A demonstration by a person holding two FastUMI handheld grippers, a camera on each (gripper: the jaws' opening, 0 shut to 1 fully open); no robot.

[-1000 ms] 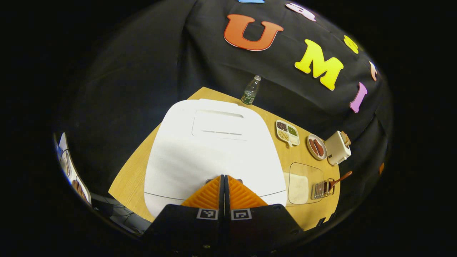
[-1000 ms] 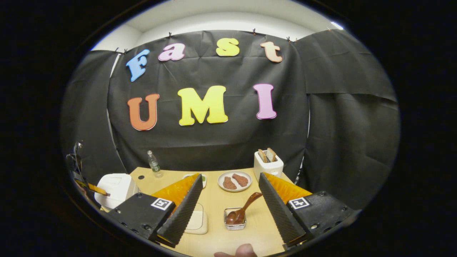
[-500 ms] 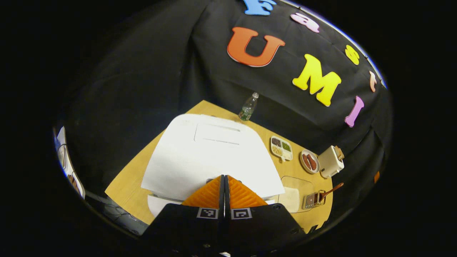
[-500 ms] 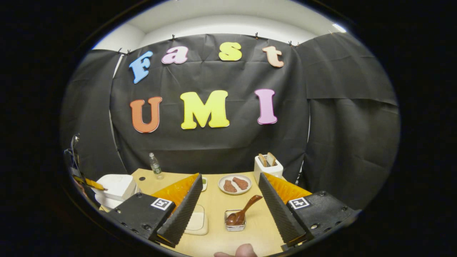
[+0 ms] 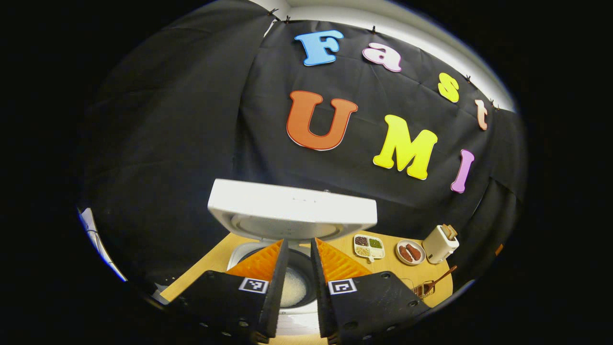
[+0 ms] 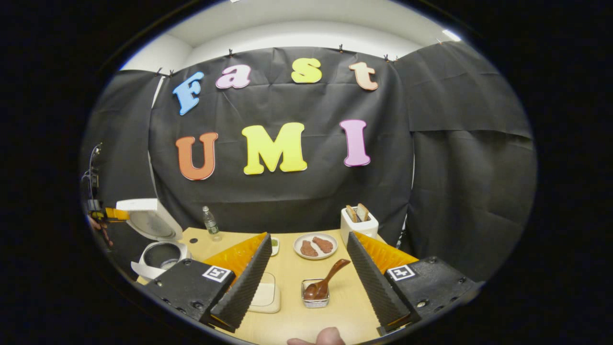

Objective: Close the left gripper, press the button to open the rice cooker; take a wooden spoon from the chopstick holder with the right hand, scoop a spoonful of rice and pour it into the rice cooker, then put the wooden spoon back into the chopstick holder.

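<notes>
the rice cooker (image 5: 292, 211) stands open on the table (image 6: 330, 306), left gripper (image 5: 299, 249) slightly apart before it. the right gripper (image 6: 306, 263) gapes wide above the wooden spoon (image 6: 325, 282) in its holder (image 6: 315, 299); a careless grab at the tilted handle could tip the holder.

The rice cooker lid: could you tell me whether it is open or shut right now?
Open. The lid stands raised above the rice cooker, and the left gripper view looks down into the dark inner pot.
</notes>
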